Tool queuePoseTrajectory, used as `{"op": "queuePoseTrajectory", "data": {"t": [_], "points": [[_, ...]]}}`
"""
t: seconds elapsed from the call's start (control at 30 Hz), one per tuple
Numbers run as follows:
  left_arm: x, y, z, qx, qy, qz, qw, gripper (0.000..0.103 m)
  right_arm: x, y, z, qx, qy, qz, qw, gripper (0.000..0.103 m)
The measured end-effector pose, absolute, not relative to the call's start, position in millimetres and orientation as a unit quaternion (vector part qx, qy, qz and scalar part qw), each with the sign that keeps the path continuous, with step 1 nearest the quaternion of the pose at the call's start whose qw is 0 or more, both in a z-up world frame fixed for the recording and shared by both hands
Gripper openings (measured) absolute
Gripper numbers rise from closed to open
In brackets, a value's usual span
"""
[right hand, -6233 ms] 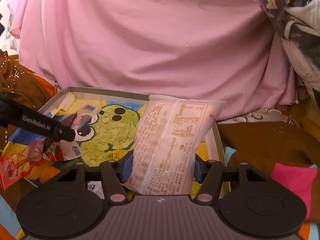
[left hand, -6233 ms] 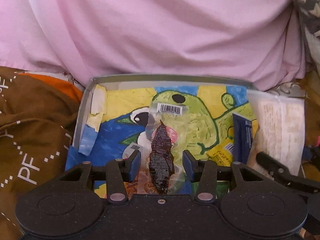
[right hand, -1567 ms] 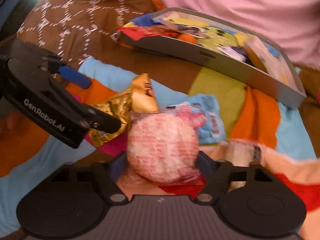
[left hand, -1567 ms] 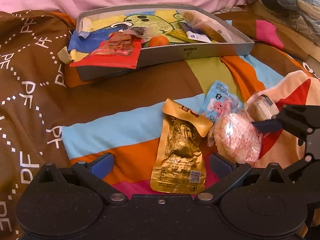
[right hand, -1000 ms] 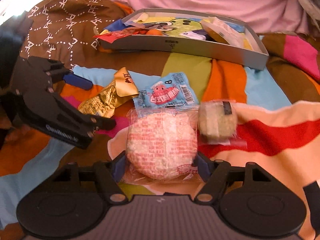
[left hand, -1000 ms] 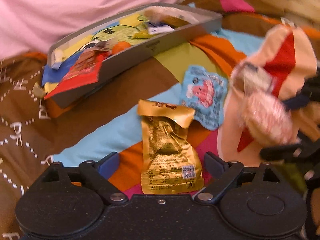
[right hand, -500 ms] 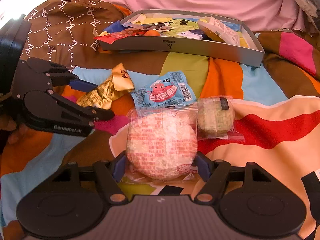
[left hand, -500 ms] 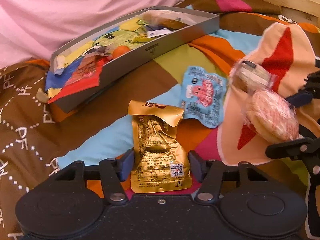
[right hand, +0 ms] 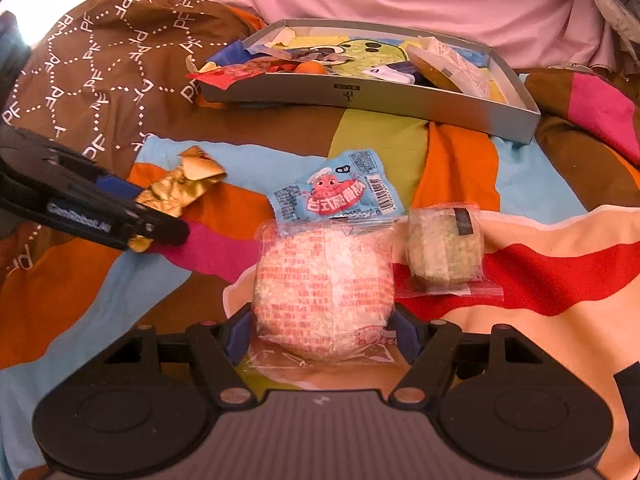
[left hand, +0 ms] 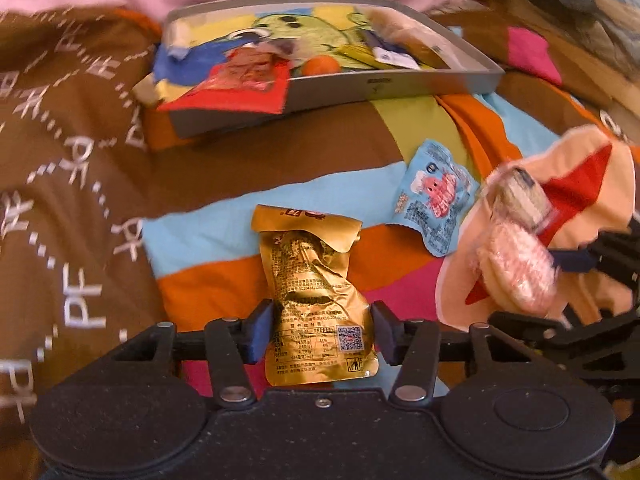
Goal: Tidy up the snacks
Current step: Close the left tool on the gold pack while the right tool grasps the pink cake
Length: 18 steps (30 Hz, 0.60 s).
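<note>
Left wrist view: I'm clamping left gripper (left hand: 322,332) on crinkled gold foil pouch (left hand: 314,304), lying on striped multicolour blanket (left hand: 208,240). Right gripper (right hand: 322,334) squeezing round pink-printed clear-wrapped cake (right hand: 322,288); blue squid-print sachet (right hand: 340,194) lying just beyond it, green wrapped cake (right hand: 444,250) beside it, grey cardboard tray (right hand: 372,98) sitting farther back
</note>
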<state>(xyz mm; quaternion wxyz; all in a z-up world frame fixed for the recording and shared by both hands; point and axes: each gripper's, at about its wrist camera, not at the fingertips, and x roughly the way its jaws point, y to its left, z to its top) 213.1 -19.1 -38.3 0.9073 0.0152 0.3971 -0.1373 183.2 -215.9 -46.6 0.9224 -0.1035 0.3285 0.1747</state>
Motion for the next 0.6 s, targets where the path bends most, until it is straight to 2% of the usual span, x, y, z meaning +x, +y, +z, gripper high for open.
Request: {"op": "queuePoseTrajectory", "data": {"t": [0.3,0.6], "points": [[203,-24,-32,0.001,0.383,-0.142,0.913,0.051,174,-213,-41,-0.096,0.321,0.174,0.926,0.074],[198,-23,-18,-0.014,0.342,-0.15,0.927,0.051,162,-200,-30,-0.117,0.28,0.19,0.934,0.074]]}}
